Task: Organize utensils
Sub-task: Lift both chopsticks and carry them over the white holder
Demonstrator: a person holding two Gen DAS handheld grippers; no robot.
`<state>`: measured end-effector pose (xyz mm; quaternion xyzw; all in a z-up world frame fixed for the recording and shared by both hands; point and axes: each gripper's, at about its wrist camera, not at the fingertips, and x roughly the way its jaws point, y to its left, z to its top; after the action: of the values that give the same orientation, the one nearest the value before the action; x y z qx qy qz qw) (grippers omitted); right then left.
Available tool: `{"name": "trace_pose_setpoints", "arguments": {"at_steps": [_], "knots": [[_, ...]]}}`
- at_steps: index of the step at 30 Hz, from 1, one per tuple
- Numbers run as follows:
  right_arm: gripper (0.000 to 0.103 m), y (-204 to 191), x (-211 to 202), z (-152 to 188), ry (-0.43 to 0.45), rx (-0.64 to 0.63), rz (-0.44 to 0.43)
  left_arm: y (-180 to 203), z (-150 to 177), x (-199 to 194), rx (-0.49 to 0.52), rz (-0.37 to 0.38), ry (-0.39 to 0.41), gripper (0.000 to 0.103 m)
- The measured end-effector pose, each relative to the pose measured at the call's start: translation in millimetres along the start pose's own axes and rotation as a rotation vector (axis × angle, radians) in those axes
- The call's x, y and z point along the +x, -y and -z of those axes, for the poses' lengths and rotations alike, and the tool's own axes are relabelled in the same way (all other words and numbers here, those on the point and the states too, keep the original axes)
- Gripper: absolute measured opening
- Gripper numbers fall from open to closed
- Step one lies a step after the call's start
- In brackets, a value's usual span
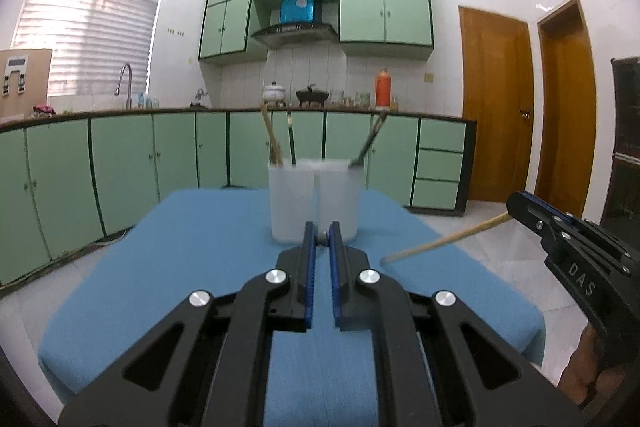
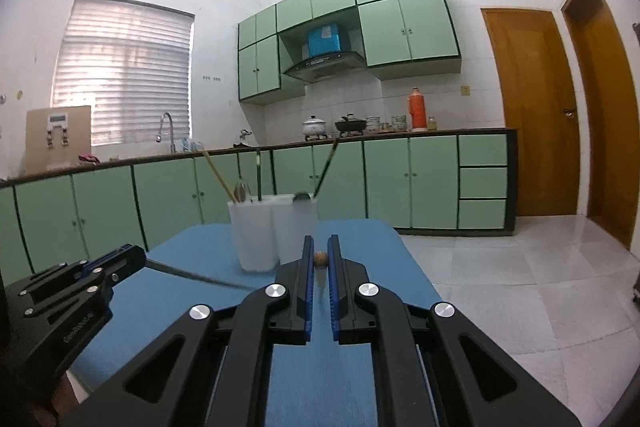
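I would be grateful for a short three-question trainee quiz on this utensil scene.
1. True or false: the right gripper is shut on a wooden stick.
2. How many white cups stand on the blue table? A one, B two, C four.
3. Which gripper holds the dark thin utensil?
Key: 1 true; 2 B; 3 the left gripper.
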<state>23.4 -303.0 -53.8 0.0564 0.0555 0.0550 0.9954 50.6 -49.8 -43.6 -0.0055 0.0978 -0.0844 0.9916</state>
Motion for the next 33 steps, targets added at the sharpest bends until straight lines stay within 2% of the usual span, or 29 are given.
{"name": "trace_pose_setpoints", "arguments": {"at_steps": [6,12,19,27,33], "knots": [[0.007,5,22,-45,-0.017,0.019,-0.065,-7,-37,17,-0.002,0.041,-0.007,0.006],[0.007,-9,37,-80,-0.016,-0.042,-0.098,-14,-72,27,0.017,0.077,-0.017,0.005],[0.007,-22,53,-109,-0.042,-0.073,-0.153,-21,-96,31,0.015,0.109,-0.03,0.005],[0.007,-33,68,-145,-0.056,-0.072,-0.216,-38,-131,34,-0.015,0.127,0.018,0.005],[0.007,-40,88,-176,-0.057,-0.08,-0.216,-38,-166,45,-0.008,0.146,0.07,0.005]]}}
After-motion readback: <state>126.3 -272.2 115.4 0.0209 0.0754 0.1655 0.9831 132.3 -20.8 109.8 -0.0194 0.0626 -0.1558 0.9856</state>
